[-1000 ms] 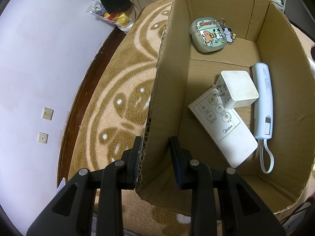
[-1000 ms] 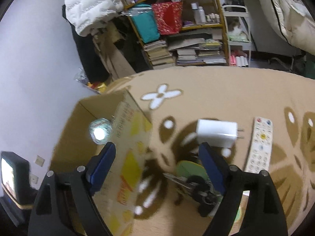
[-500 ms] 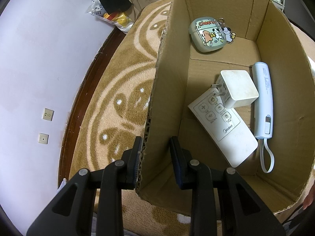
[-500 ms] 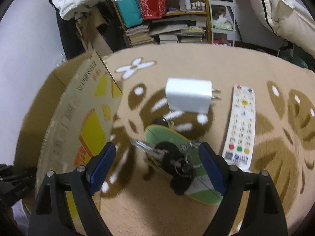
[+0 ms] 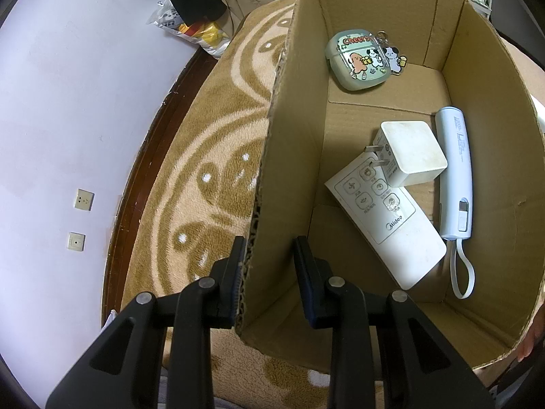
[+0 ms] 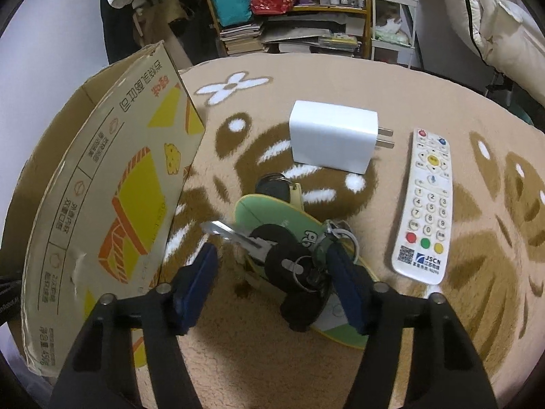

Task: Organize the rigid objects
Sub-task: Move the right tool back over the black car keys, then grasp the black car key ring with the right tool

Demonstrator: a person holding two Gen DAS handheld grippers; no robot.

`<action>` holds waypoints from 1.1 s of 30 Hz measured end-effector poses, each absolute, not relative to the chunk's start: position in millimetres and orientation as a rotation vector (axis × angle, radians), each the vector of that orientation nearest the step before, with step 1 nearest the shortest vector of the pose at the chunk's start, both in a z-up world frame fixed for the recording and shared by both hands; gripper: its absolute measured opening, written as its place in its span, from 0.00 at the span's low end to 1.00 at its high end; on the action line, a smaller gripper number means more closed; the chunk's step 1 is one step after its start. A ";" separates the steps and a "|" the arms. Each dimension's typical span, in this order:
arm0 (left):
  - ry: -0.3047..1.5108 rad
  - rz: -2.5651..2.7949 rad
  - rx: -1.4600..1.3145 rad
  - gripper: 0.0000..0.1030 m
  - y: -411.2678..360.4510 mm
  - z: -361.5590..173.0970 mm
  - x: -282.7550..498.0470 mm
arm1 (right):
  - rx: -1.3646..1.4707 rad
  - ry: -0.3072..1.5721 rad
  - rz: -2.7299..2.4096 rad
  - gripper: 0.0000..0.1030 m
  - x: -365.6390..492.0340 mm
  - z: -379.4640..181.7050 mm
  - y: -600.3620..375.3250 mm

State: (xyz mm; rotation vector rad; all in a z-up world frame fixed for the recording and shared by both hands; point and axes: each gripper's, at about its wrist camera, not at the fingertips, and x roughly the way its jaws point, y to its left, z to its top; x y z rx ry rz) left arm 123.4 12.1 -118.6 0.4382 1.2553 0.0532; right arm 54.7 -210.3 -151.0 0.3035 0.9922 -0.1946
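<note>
My left gripper [image 5: 269, 262] is shut on the left wall of a cardboard box [image 5: 289, 136], one finger outside and one inside. Inside the box lie a green cartoon earbud case [image 5: 357, 58], a white charger cube [image 5: 412, 153], a white Midea remote [image 5: 385, 221] and a pale blue power bank [image 5: 454, 170]. My right gripper [image 6: 272, 269] is open and low over a bunch of keys [image 6: 282, 255], with one finger on each side. The keys rest on a flat green oval pad [image 6: 272, 208] on the carpet. A white charger [image 6: 332, 145] and a white remote [image 6: 425, 204] lie beyond.
In the right wrist view the box's printed outer wall [image 6: 119, 187] stands just left of the keys. A beige patterned carpet [image 6: 374, 341] covers the floor. Cluttered shelves [image 6: 293, 17] and bedding [image 6: 504, 27] stand at the back. A lilac wall [image 5: 68, 102] runs left of the box.
My right gripper has swung away from the box and come down close over the keys, which now sit between its open fingers. The left gripper and box have stayed put.
</note>
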 end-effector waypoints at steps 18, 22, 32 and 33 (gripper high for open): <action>1.255 0.055 0.442 0.27 11.3 -117.9 124.0 | 0.166 0.989 -0.223 0.51 65.0 -160.4 -187.8; 1.253 0.053 0.442 0.27 11.9 -115.6 124.0 | 0.121 0.970 -0.221 0.29 66.6 -158.8 -178.7; 1.254 0.052 0.439 0.27 13.2 -115.4 124.5 | 0.160 0.907 -0.224 0.28 59.6 -142.8 -176.6; 1.255 0.052 0.439 0.27 13.8 -115.3 124.5 | 0.167 0.889 -0.228 0.28 58.6 -138.6 -177.8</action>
